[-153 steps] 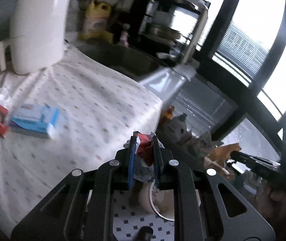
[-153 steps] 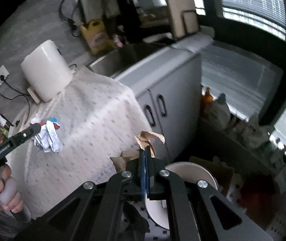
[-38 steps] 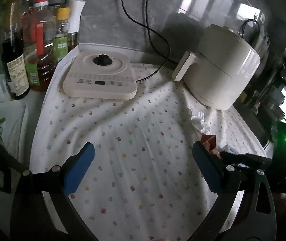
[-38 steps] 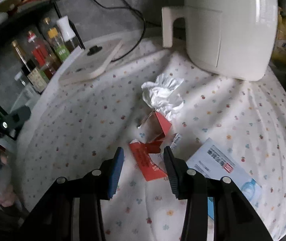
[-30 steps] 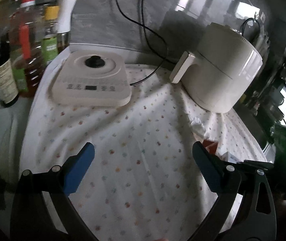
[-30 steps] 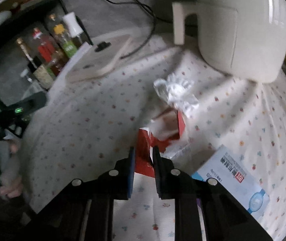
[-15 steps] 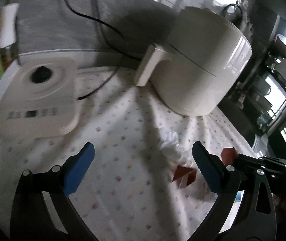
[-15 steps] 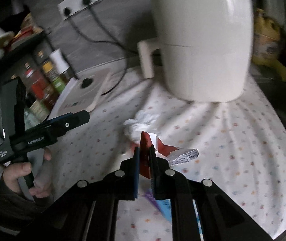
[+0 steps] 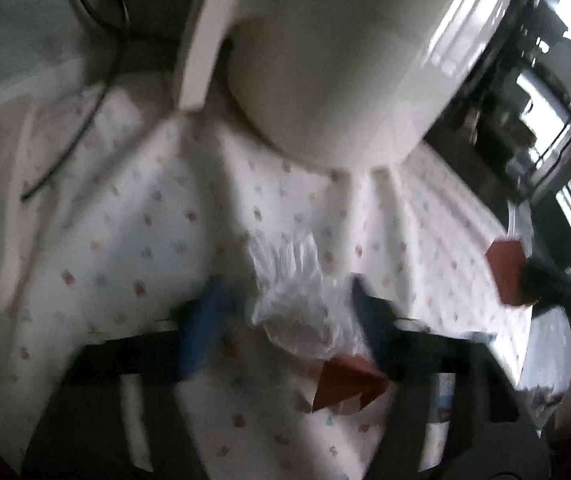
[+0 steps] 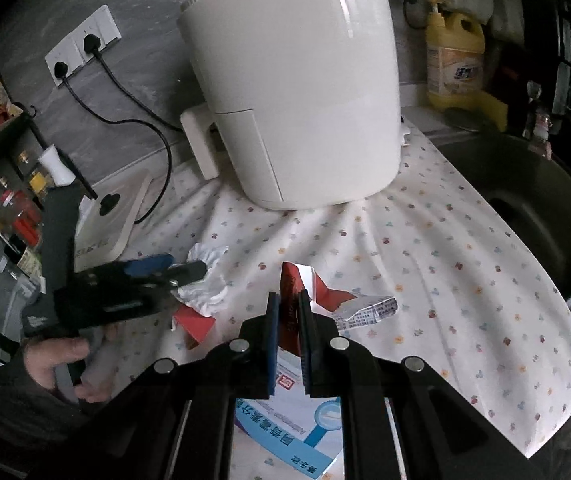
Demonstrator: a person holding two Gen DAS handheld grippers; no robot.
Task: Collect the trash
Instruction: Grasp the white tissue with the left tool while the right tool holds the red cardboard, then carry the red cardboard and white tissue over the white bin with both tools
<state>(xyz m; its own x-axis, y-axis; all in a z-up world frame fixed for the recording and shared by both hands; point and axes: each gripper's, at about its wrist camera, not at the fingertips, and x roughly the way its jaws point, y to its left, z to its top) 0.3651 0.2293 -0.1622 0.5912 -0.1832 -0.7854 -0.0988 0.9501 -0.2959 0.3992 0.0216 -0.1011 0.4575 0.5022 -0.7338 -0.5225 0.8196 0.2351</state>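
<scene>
A crumpled white tissue lies on the dotted tablecloth in front of the air fryer. My left gripper reaches down around it and its jaws are closing. The tissue sits between the blurred fingers, with a small gap still showing beside the blue pad. In the right wrist view the left gripper is at the tissue. My right gripper is shut on a red carton piece, held just above the cloth. A second red scrap and a printed paper strip lie on the cloth.
A big white air fryer stands at the back. A blue-and-white box lies under my right gripper. The sink is to the right, with a yellow detergent bottle behind it. An induction cooker and bottles are at the left.
My left gripper swept right and down to the tissue, and its wide jaws have narrowed around it. My right gripper closed on the red carton piece and lifted it slightly.
</scene>
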